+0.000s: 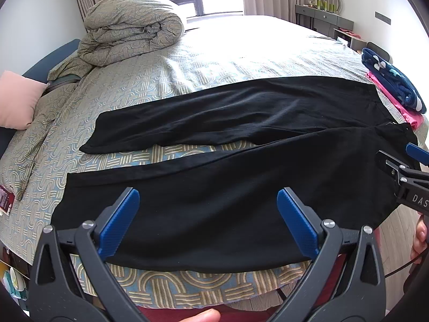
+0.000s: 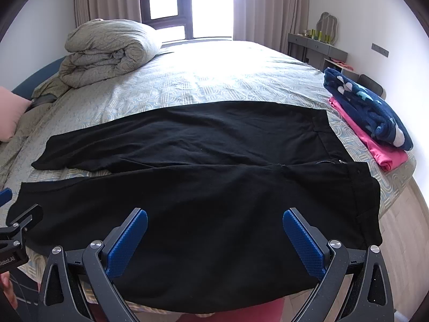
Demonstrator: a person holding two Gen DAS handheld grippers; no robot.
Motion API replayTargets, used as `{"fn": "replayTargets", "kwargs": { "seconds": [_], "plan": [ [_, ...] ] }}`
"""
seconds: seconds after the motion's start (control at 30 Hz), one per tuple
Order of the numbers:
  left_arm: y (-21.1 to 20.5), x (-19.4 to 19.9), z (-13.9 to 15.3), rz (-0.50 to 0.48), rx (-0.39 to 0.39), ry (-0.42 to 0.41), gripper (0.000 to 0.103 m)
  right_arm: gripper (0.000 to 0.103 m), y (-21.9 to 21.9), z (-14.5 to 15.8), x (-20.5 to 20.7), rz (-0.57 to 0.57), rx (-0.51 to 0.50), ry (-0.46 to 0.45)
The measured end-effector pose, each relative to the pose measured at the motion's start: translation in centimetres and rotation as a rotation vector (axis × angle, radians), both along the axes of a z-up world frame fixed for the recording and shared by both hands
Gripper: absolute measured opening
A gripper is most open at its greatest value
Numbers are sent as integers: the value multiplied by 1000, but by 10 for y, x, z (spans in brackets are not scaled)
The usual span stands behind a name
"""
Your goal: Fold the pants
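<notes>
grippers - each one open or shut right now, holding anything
Left gripper: open, holding nothing, over the black pants.
Right gripper: open, holding nothing, over the same pants.

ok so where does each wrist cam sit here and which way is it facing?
Left wrist: on the left gripper at the near bed edge, facing the window across the black pants; own open blue-padded fingers, a fingertip below, right gripper at right edge.
Right wrist: on the right gripper, further toward the waistband, same heading; own open fingers, left gripper at left edge.
Shared: pants, patterned bedspread, rolled grey-green duvet, folded navy fleece on pink garment.
</notes>
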State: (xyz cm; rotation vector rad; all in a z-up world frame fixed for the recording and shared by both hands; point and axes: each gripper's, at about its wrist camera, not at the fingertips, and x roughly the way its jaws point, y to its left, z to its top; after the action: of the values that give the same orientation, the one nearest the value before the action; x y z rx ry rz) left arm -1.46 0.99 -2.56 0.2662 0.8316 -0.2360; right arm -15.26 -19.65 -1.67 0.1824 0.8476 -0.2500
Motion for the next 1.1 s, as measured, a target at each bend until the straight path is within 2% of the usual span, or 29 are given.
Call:
{"fn": "replayTargets", "kwargs": {
  "seconds": [0.47, 0.67, 0.87, 1.1],
  "plan": [
    [1, -1, -2, 4, 0, 8, 102, 103, -6, -1, -2, -20, 12, 3],
    [5, 0, -5, 2, -21, 43, 102, 103, -7, -3, -4, -28, 20, 10],
    [1, -5, -6, -29, 12, 47, 102, 103, -9, -3, -7, -43, 3, -2],
    [3, -5, -3, -18, -13, 60, 102, 103, -11, 1, -12, -40, -3, -21]
  ]
}}
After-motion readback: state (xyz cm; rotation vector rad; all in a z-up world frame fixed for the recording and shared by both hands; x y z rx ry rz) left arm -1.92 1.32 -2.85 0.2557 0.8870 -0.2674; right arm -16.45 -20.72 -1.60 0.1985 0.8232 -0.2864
